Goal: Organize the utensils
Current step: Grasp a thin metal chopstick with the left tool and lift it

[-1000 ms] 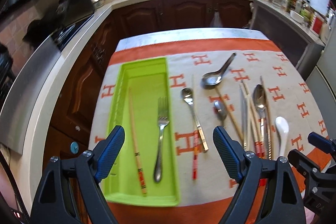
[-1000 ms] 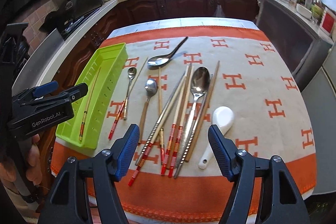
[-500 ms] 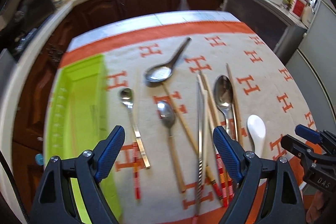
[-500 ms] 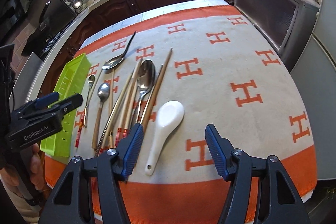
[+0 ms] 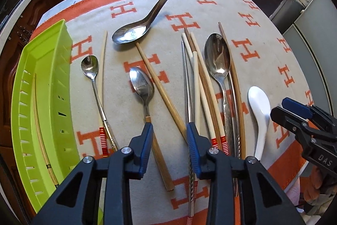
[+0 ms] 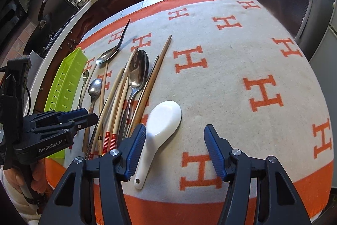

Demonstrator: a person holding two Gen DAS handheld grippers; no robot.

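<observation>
Left wrist view: the left hand-held gripper (image 5: 169,138) points steeply down at the cloth-covered surface (image 5: 263,39); its jaws have just been closing and now stand narrowed but released, the pads pressing on nothing. Between the fingers pass the wooden handle of a small steel spoon (image 5: 141,85) and a bamboo chopstick (image 5: 160,88) lying slantwise. Just beside the right finger runs a metal chopstick (image 5: 188,85), then a bundle of red-banded chopsticks (image 5: 207,85), a large steel spoon (image 5: 218,60) and, farther right, a white ceramic spoon (image 5: 259,107). Beyond the fingertips lies a steel soup spoon (image 5: 134,32). Left of the left finger lie a slim teaspoon (image 5: 90,65) and, farther left, a green tray (image 5: 50,69) holding one chopstick (image 5: 39,119). Right wrist view: the right hand-held gripper (image 6: 174,147) is released, jaws half apart and closing slightly, nothing grasped. The white ceramic spoon (image 6: 162,121) lies on the cloth just inside the left finger, its handle running back under that finger; whether they touch cannot be told. The remaining utensils fan out to the left, with the green tray (image 6: 69,79) well beyond them.
</observation>
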